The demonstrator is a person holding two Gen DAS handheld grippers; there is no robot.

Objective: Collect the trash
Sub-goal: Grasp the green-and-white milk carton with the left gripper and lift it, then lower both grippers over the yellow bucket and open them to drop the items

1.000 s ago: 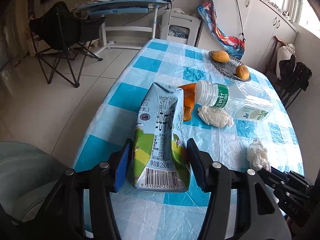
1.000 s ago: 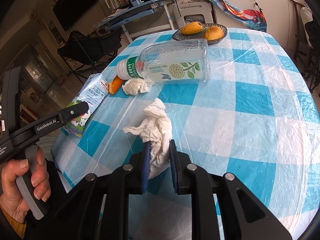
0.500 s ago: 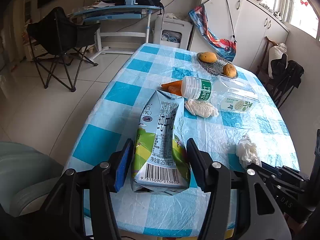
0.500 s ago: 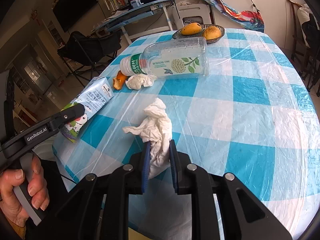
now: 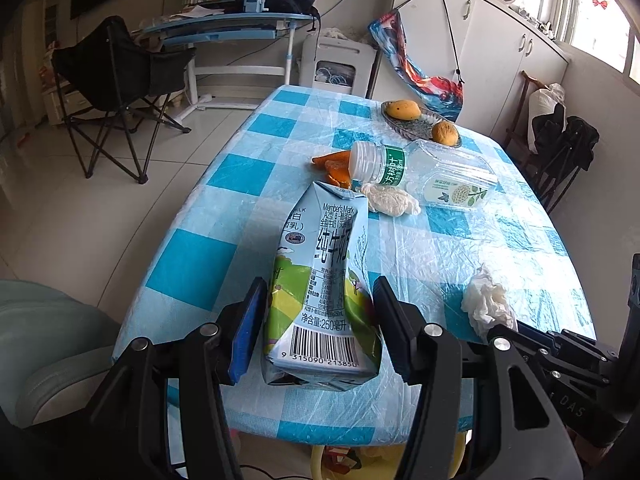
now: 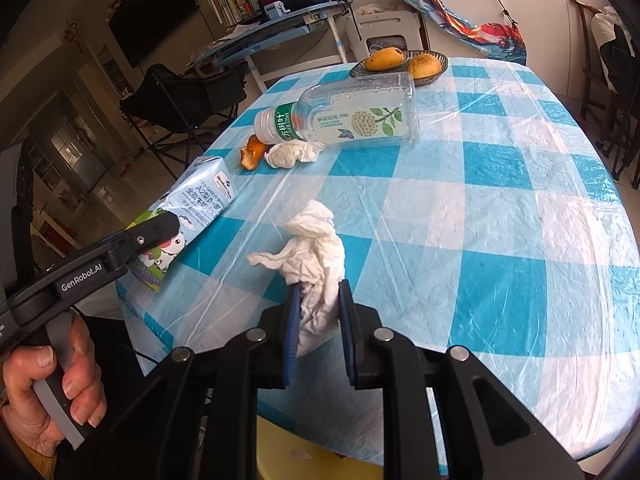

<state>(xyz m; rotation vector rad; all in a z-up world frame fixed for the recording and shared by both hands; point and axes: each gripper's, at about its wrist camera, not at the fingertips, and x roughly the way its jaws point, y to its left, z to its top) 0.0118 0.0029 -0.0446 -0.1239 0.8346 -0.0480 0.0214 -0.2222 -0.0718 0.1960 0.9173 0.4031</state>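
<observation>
Left wrist view: carton (image 5: 320, 288) is held in the left claw (image 5: 320, 320), tissue (image 6: 316, 256) pinched by the right claw (image 6: 318, 320). Bottle (image 5: 424, 172), peel (image 5: 334, 162) and another wad (image 5: 390, 204) are left on the counter (image 5: 480, 240).

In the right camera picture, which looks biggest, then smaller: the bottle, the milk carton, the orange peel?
1. Bottle
2. Milk carton, partly hidden by the left gripper
3. Orange peel, clearly smallest

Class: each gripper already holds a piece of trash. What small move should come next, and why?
Probably carry both back past the table edge: the left gripper clamps the milk carton, the right gripper the crumpled tissue, both clear of the cloth.
</observation>
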